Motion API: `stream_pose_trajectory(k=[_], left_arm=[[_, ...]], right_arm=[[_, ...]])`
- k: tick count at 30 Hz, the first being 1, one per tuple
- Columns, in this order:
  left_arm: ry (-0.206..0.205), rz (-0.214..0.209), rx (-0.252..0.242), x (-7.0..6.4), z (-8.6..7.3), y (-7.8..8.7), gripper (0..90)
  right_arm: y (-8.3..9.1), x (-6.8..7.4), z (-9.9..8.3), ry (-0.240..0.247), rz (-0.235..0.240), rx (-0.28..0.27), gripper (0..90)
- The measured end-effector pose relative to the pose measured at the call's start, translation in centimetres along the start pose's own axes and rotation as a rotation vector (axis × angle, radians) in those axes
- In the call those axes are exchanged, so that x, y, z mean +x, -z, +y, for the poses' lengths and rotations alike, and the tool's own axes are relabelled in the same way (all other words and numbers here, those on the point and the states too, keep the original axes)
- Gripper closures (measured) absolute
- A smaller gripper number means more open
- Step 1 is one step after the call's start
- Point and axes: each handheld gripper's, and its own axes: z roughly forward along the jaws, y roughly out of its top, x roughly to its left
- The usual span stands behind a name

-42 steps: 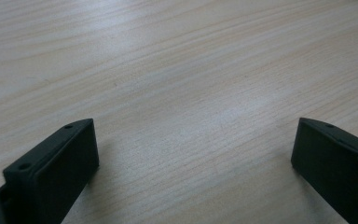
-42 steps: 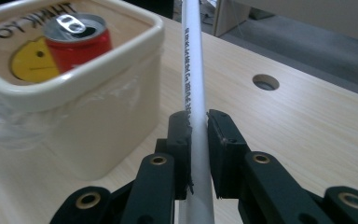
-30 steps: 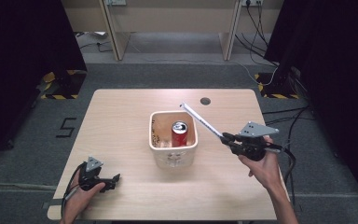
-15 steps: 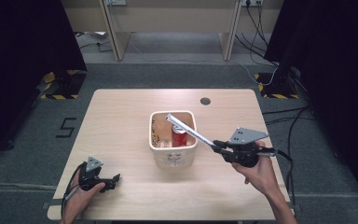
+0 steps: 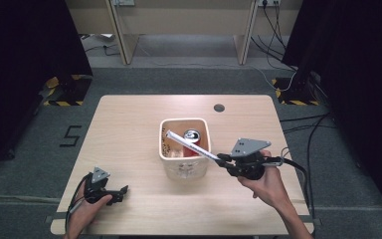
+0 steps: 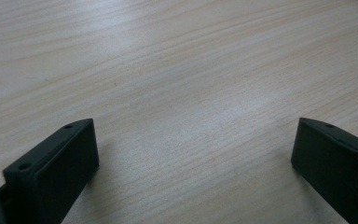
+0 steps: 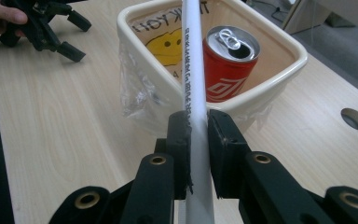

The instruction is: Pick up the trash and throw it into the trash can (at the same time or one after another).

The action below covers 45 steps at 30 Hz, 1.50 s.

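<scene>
The right gripper [image 5: 222, 161], held in a hand that comes in from the near right edge of the worktop [image 5: 129, 129], points left toward the cream tub [image 5: 185, 168] with its fingers [image 7: 224, 140] clamped on a long white tube [image 5: 191, 146]. The tube slants up and left over the tub's rim, above the red can [image 5: 193, 142] standing inside. The left gripper [image 5: 121, 191] rests low on the worktop's near left corner, well apart from the tub, its fingers [image 6: 56, 165] spread wide over bare wood.
</scene>
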Motion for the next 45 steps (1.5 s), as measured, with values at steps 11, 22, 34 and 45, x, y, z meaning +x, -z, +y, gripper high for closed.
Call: stream_pose_trajectory(k=[11,22,34,45], left_arm=[[0.0,0.0,0.0,0.0,0.0,0.0,0.0],[0.0,0.0,0.0,0.0,0.0,0.0,0.0],[0.0,-0.001,0.002,0.0,0.0,0.0,0.0],[0.0,0.0,0.0,0.0,0.0,0.0,0.0]], right_arm=[[-0.7,0.2,0.6,0.005,-0.01,0.042,79.0],[-1.4,0.5,2.2,0.039,-0.028,0.093,78.2],[-1.1,0.2,3.0,0.0,-0.026,-0.011,53.3],[2.4,-1.0,4.0,-0.034,-0.08,-0.126,44.1]])
